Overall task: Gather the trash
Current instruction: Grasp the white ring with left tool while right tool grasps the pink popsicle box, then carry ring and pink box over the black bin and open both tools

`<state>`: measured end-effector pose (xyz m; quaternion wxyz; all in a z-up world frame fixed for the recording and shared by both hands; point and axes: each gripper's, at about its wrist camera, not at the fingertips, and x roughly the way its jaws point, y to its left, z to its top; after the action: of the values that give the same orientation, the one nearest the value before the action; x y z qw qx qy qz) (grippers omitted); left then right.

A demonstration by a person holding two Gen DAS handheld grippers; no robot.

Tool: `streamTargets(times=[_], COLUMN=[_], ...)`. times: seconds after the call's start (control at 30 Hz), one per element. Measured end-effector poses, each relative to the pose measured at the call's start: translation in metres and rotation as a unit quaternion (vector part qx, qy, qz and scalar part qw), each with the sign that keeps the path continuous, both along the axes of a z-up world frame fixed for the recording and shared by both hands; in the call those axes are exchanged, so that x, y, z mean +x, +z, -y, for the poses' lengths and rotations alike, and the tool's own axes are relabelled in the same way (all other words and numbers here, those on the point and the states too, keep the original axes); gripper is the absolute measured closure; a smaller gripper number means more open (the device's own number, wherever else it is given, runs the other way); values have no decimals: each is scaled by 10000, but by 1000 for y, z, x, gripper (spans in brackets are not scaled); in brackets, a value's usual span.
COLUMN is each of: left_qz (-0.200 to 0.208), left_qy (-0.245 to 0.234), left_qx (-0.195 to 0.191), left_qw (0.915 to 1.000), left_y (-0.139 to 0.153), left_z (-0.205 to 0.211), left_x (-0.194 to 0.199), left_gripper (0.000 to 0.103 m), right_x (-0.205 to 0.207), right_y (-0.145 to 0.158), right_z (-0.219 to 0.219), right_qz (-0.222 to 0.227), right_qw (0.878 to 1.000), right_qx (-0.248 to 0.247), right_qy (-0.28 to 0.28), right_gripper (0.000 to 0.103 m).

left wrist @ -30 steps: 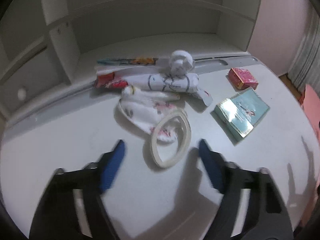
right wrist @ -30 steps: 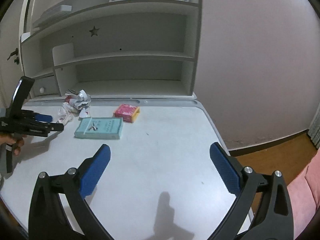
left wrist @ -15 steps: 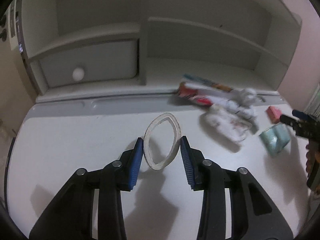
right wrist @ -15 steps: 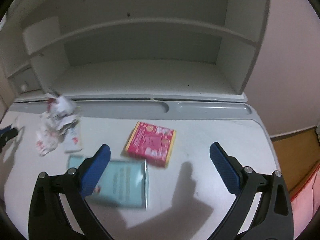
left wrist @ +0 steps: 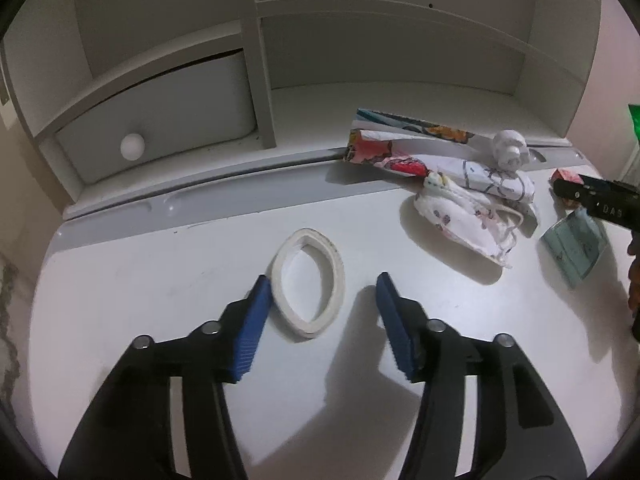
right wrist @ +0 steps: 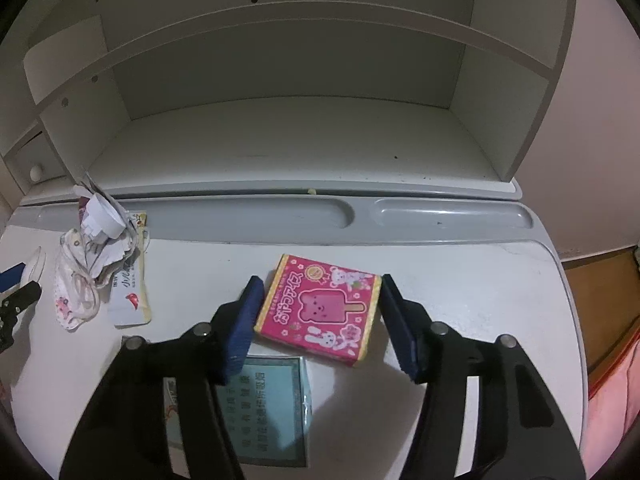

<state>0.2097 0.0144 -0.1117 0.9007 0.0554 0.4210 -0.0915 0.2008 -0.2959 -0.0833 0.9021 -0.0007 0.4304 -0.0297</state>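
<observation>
A flattened white tape ring [left wrist: 308, 283] lies on the white desk [left wrist: 120, 280]. My left gripper [left wrist: 320, 312] is open around it; the left pad touches the ring, the right pad stands apart. A pile of crumpled wrappers and paper [left wrist: 460, 184] lies to the right, also in the right wrist view [right wrist: 100, 256]. A pink ice-cream box [right wrist: 320, 308] lies flat between the pads of my right gripper [right wrist: 320, 316], which is open and close on both sides. A teal booklet [right wrist: 272, 408] lies under the right gripper, also in the left wrist view [left wrist: 576, 244].
A white shelf unit [right wrist: 280, 120] with a small drawer [left wrist: 160, 124] stands at the back of the desk. A grey pen tray [right wrist: 360, 216] runs along its foot. The desk's right edge drops to a wooden floor [right wrist: 600, 300].
My left gripper has opened, letting go of the tape ring, which now rests on the desk. My right gripper has moved forward and down so its pads flank the pink box.
</observation>
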Motion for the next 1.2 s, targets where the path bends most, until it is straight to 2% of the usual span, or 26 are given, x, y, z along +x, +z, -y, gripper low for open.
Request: streamTargets(times=[0.03,0.23,0.37,0.53,0.67,0.8,0.9,1.0,1.1,1.17,1.2], left_qz=[15,17,19,47,454,803,841,739,477,111,-31], left_qy=[24,45,58,75,-319,-1152,-1995,-2936,-3922,-4646,-4852], left_qx=[-19,6,-23,-318,-438,-745,-1010,-1291,-1504,-1518,-1492], left_qw=[10000,10000,10000,9995,9975,9873,9710,9443,9062,8724,8616], left_y=[0,-2,-1,5,39,76,92,97,89,71,63], left_z=[-1,1,6,11,44,105,170,240,308,353,365], left_x=[0,4,5,-2,-30,-73,-111,-158,-214,-259,-273], left_gripper=[68,68,69,71,71,71,71,71,71,71,71], right_x=[0,1,-8,-30,-71,-139,-204,-273,-339,-379,-393], right_y=[0,0,9,23,54,97,120,125,108,78,63], right_z=[0,0,-8,-14,8,51,99,145,189,228,238], right_qz=[3,43,309,807,1258,1754,2036,2067,1874,1545,1404], right_qw=[10000,10000,9993,9961,9900,9818,9752,9719,9685,9647,9623], right_qx=[35,10,-170,-300,519,706,825,788,900,971,1081], right_qy=[2,47,90,193,362,161,-253,-808,-1374,-1897,-2064], right_gripper=[45,45,45,45,45,45,45,45,45,45,45])
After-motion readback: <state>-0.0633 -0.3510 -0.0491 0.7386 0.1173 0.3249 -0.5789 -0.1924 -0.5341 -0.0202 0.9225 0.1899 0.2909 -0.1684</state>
